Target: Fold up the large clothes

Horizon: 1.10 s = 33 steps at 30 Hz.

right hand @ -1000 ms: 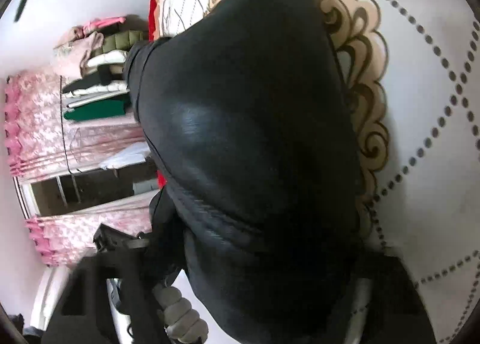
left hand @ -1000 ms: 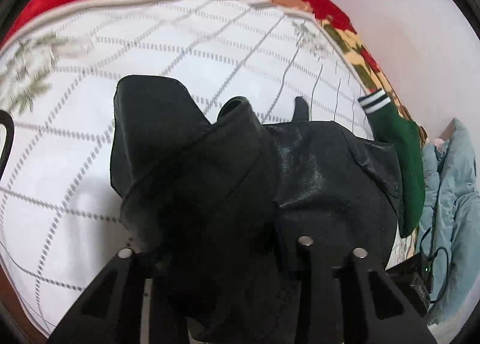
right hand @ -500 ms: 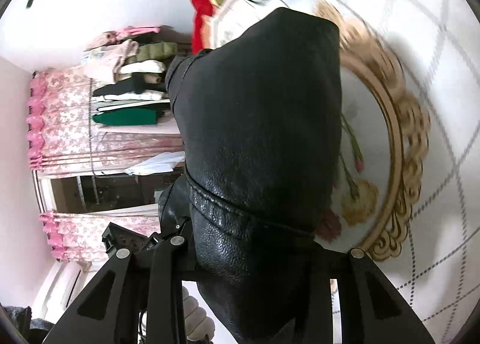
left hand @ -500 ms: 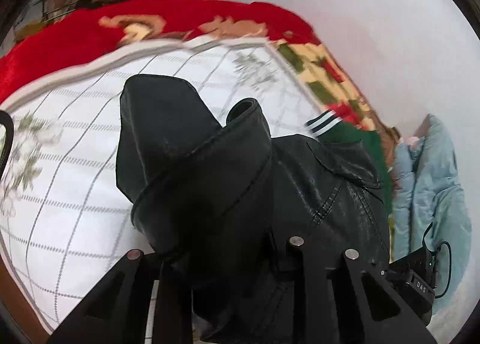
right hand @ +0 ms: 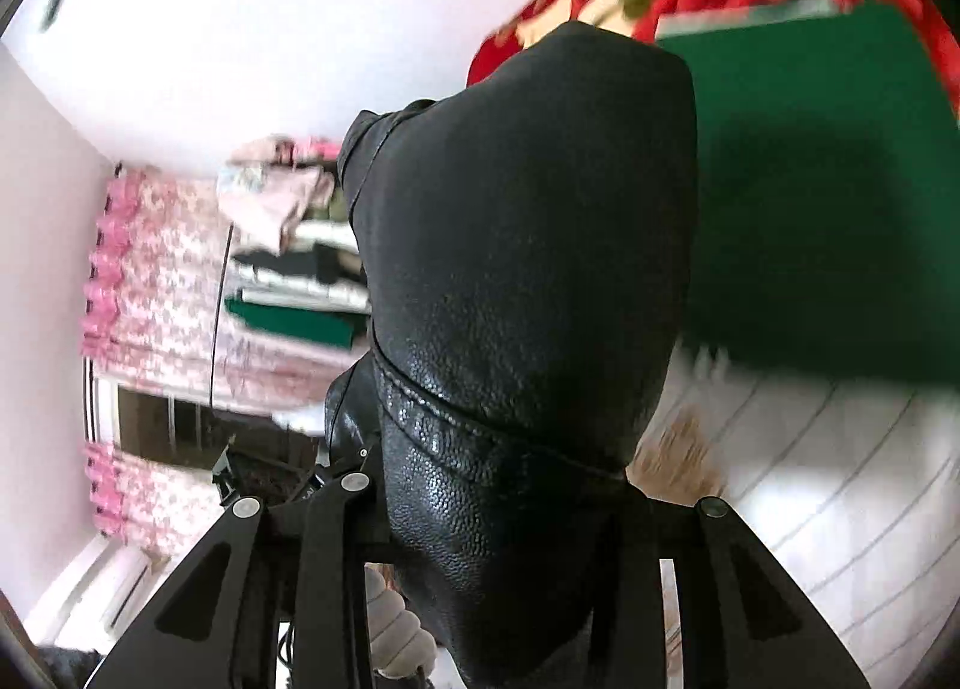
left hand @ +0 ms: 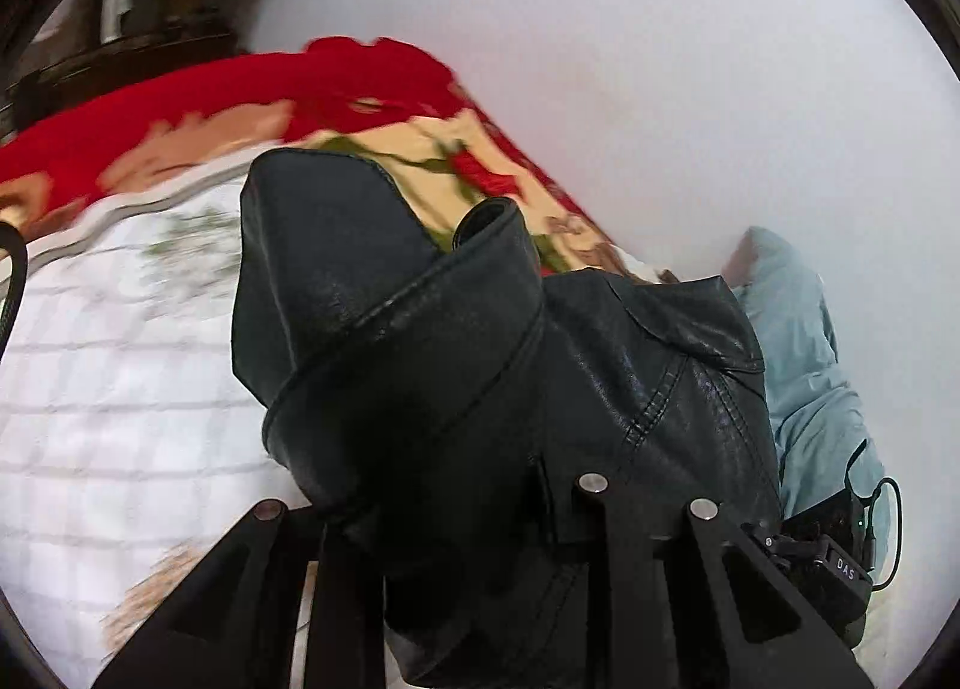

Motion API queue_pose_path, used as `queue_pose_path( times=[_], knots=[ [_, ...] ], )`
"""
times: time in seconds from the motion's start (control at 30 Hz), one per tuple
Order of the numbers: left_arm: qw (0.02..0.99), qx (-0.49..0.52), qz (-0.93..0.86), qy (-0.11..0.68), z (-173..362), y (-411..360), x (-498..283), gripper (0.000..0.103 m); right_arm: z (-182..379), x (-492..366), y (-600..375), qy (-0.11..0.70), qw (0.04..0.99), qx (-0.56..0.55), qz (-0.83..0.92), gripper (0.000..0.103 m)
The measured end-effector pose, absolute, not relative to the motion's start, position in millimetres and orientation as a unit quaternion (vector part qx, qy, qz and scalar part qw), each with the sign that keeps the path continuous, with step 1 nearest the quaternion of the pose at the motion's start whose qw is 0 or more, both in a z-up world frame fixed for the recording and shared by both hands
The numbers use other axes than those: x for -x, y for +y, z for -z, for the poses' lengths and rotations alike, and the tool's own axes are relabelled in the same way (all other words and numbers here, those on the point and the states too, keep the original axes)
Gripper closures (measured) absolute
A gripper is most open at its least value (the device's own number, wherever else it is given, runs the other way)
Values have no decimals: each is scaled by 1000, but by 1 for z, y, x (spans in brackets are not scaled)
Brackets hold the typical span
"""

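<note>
Where the left wrist view catches a small black device (left hand: 834,569) just beyond the right finger, the letters "DAS" can be read on it, the only writing in either view. The left gripper (left hand: 474,515) has its fingers clamped on a bunched fold of the black leather jacket (left hand: 540,389), which rises straight ahead of them and fills the middle of the frame, held above the bed. The right gripper (right hand: 480,515) likewise has its fingers closed on the jacket (right hand: 522,269), a grained panel with a stitched seam standing just in front of them. Only the left view shows the pale blue garment (left hand: 804,365) to the right of the fingers, against the wall, and the white quilt (left hand: 120,389) with its grid lines to their left, bordered by red floral cloth (left hand: 180,107). Only the right view shows the green garment (right hand: 828,197) lying right of and beyond the fingers, the pink curtain (right hand: 150,281) far to the left, and a stack of folded clothes (right hand: 300,281) on a shelf beside it.
</note>
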<state>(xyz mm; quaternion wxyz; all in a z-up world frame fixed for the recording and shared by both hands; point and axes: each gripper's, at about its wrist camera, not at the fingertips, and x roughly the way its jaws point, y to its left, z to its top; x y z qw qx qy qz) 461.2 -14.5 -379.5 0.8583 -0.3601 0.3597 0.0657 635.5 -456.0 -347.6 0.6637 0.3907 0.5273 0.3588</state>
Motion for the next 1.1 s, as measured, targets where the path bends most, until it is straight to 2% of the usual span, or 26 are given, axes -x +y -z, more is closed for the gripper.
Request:
queue_pose_path(
  times=[0.17,0.33,0.4,0.47,0.5,0.57,0.6,0.63,0.67,0.73,0.8,0.87,1.1],
  knots=[
    [855,353,-39,378,426,-52,-554,82,367,-732,-529,523,675,-400,-334,67],
    [839,327,-31,434,491,-77,-595,78,450,-785,-574,557,640,-422,-319,67],
    [836,305,-35,455,510,-83,-593,66,482,-794,-587,576,624,-433,-303,66],
    [832,302,-37,465,521,-82,-586,49,498,-800,-598,581,618,-438,-299,60],
    [830,306,-35,466,524,-81,-583,46,501,-801,-601,583,615,-439,-298,59],
    [824,308,-35,474,526,-73,-578,31,499,-803,-603,590,625,-421,-290,49],
    [830,300,-33,470,526,-71,-579,28,503,-796,-596,597,635,-403,-280,43],
    [833,285,-37,473,522,-71,-577,21,498,-796,-596,602,646,-385,-268,35],
    [838,265,-45,476,519,-75,-576,11,492,-796,-597,603,657,-374,-255,33],
    [843,228,-61,484,515,-76,-575,4,483,-790,-596,607,677,-349,-226,28],
    [845,198,-69,491,507,-77,-572,4,463,-783,-592,609,718,-287,-177,20],
    [850,157,-84,495,496,-81,-568,4,449,-772,-584,618,747,-213,-120,0],
    [858,34,-103,501,448,-99,-528,4,397,-720,-552,600,798,-47,23,0]
  ],
)
